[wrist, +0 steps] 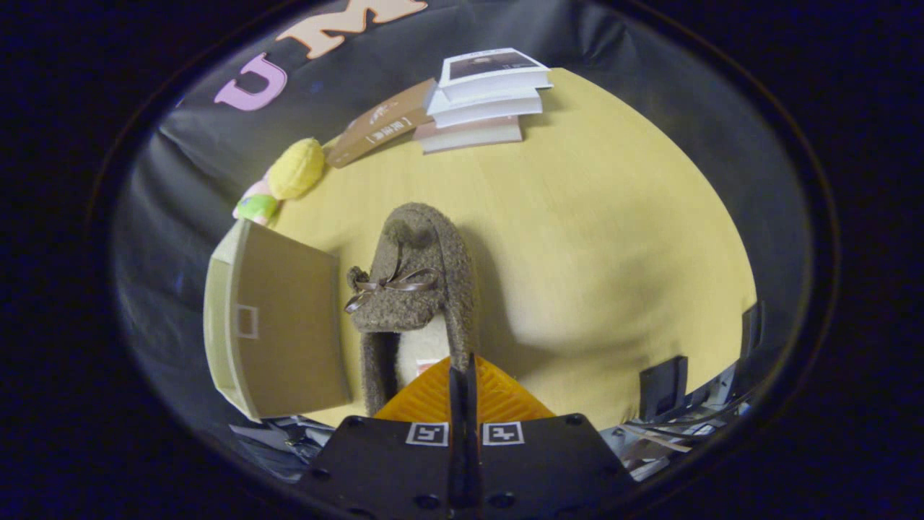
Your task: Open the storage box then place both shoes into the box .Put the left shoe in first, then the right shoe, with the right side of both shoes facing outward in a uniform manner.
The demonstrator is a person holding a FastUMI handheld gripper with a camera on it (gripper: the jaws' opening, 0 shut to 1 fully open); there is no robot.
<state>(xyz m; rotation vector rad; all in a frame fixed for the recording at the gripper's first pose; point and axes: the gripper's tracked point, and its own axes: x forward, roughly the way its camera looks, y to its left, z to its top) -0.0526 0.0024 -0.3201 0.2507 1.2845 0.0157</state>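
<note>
The shoe (415,289), a fuzzy brown slipper with a thin ribbon bow across its upper and a pale lining, hangs or stands just ahead of the tongs (462,375), toe pointing away and heel end toward them. The tongs are closed together with almost no gap, and their tips meet at the slipper's heel rim, so they look clamped on that rim, though the contact itself is partly hidden. Whether the slipper is lifted clear of the tabletop (613,238) or still resting on it cannot be told; the shadow to its right hints at some lift.

Just to the slipper's left is the storage box (274,325), a tan carton at the tabletop's near left edge. A broad brown panel faces the camera with a small square mark on its paler side wall; it is unclear whether this panel is the raised lid or a wall, and the inside is out of sight, so what it holds cannot be told.

As a judgement, the task is at the carrying of one shoe; which shoe it is remains uncertain.

Farther off, a yellow plush toy (289,177) lies by the wall, and a stack of books (484,101) sits at the far edge.
</note>
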